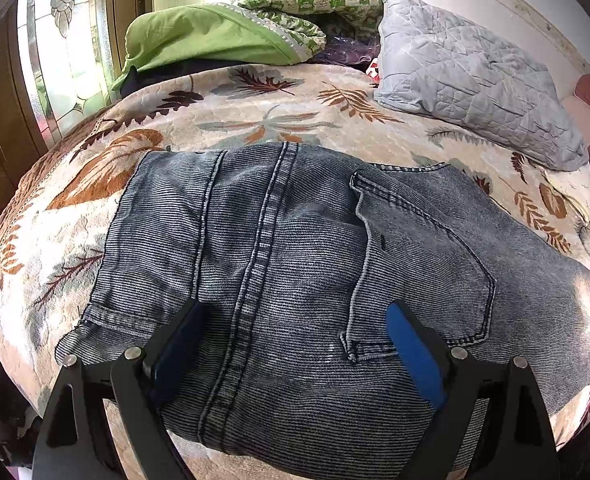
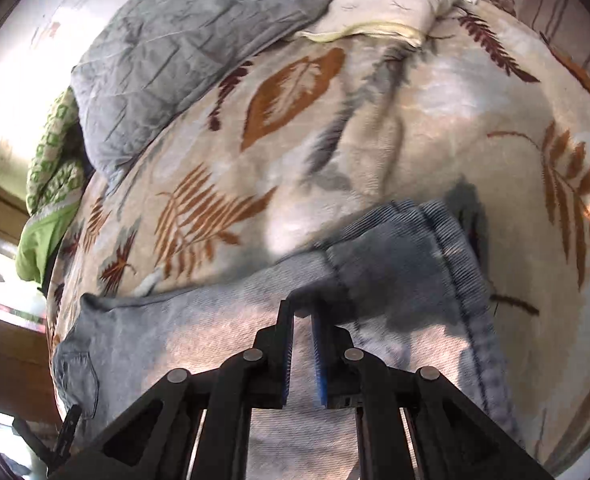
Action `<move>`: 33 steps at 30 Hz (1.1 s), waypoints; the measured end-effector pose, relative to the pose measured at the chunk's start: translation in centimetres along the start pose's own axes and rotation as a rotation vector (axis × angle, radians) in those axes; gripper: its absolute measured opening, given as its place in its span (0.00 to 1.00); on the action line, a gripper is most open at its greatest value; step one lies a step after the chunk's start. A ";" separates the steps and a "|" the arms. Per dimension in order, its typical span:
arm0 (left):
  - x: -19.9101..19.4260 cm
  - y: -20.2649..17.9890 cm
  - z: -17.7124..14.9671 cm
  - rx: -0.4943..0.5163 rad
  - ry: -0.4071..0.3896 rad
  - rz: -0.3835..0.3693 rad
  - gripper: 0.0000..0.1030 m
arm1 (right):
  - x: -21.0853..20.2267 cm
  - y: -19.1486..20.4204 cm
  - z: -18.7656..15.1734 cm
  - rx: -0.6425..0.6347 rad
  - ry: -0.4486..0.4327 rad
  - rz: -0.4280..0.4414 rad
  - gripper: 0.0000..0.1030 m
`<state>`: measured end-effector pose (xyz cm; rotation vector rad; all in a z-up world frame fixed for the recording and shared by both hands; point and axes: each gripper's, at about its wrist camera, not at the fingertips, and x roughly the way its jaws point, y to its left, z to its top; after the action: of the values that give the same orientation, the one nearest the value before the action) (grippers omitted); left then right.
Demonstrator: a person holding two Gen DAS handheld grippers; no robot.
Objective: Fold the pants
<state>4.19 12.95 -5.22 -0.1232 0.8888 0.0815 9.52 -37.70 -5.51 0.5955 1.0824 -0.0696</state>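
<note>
Faded blue jeans lie on a leaf-patterned bedspread, back pocket up. My left gripper is open and empty, its blue-padded fingers spread just above the jeans near the seat seam. In the right wrist view the jeans stretch across the bed, with a folded-over leg end. My right gripper is shut on a fold of the jeans fabric, which rises between its fingers.
A grey quilted pillow lies at the back right, and green bedding is piled at the back. A glass door stands to the left. The bed edge drops off at the left and front.
</note>
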 end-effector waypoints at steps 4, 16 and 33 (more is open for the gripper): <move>-0.7 -0.2 0.3 0.003 -0.017 0.010 0.89 | 0.3 -1.6 0.8 0.063 0.019 0.095 0.11; -5.0 -6.0 -0.5 0.126 -0.063 -0.072 0.89 | -2.1 -1.4 1.0 0.062 -0.069 0.169 0.60; -3.1 -8.6 -1.8 0.155 -0.004 -0.155 0.89 | -4.1 0.9 -1.6 0.005 -0.042 0.294 0.62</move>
<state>1.91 4.15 -3.35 -0.0472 0.8757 -0.1312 6.58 -37.08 -2.20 0.7490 0.9447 0.1699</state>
